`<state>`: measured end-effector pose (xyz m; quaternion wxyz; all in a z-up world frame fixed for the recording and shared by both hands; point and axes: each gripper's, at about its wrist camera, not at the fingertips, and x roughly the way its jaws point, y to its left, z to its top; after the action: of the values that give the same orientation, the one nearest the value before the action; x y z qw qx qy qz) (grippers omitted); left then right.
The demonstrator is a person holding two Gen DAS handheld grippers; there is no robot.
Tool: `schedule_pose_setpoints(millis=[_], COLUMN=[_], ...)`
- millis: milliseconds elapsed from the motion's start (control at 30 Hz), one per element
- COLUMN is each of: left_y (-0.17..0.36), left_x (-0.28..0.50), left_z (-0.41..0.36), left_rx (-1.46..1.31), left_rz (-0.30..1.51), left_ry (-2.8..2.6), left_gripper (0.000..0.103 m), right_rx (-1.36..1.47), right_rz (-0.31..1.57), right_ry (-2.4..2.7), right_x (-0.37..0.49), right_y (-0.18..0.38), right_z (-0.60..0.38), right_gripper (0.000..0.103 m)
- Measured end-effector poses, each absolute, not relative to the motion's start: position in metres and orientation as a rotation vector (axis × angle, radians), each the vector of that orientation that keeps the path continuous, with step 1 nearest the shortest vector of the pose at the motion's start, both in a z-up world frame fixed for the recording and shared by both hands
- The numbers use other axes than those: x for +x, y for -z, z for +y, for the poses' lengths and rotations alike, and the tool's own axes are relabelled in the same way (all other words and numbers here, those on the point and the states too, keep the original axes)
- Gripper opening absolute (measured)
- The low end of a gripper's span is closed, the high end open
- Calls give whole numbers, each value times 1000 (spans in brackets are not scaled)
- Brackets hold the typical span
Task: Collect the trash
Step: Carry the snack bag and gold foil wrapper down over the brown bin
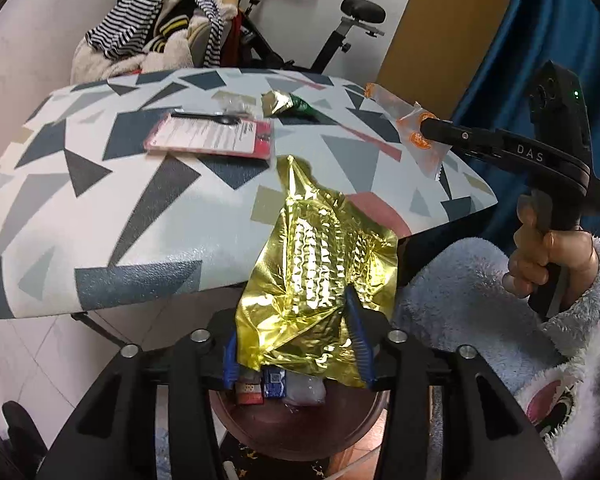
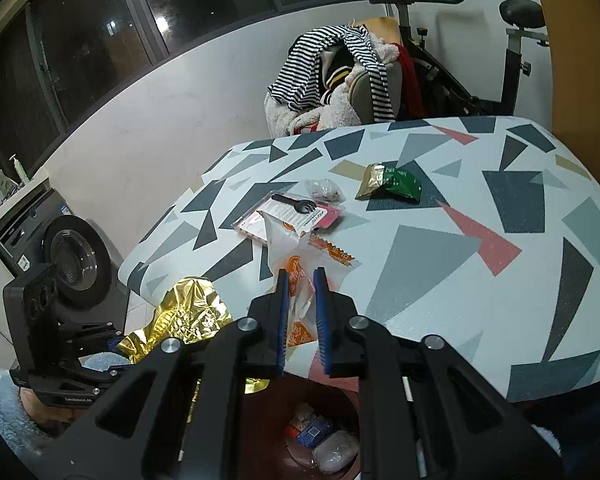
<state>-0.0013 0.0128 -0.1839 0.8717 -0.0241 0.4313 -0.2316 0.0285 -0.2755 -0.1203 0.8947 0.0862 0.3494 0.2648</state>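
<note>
Left gripper point(image 1: 296, 344) low centre in left view, jaws spread, gold foil point(image 1: 320, 280) loose between pads, draped over table point(image 1: 140, 208) edge above brown bin point(image 1: 292, 428). Right gripper point(image 2: 302, 312) clenched on clear orange-printed wrapper point(image 2: 296, 256), bin point(image 2: 324, 440) below it. On table beyond: pink tray point(image 2: 284, 216) with black fork, small clear bag point(image 2: 326, 190), green packet point(image 2: 396, 184). Bin holds wrappers. Clothes pile point(image 2: 340, 76) and exercise bike point(image 2: 460, 80) upper right.

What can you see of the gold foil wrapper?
The gold foil wrapper is a crinkled, shiny metallic sheet, opened out and creased. It sits between the fingers of the left gripper, draped off the near edge of the patterned table, above the brown bin, which holds other trash.
</note>
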Motion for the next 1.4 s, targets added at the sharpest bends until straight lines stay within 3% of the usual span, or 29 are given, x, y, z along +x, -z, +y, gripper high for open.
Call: schedule_pose_setpoints(millis=[33,67,433,1133,1400], left_y=[186,186,157,142,147], left_x=[0,1,-2,-12,-13], left_z=[13,13,23,53,57], left_rx=[-60,-68,-59,-100,-128], left_rz=[909,909,806,753,758], left_ry=[492,494,434,340,336], left_gripper=[63,67,89,94,94], right_rx=[181,186,167,-11,-49], right_rz=[728,733,763,1012,1074], right_ry=[-549,-549,-570,-748,-729], right_x=[30,32,32,3,-2], right_y=[121,123,135,193,212], right_z=[-276,-275,-270,-209,-202], right_gripper=[16,16,16,19,27])
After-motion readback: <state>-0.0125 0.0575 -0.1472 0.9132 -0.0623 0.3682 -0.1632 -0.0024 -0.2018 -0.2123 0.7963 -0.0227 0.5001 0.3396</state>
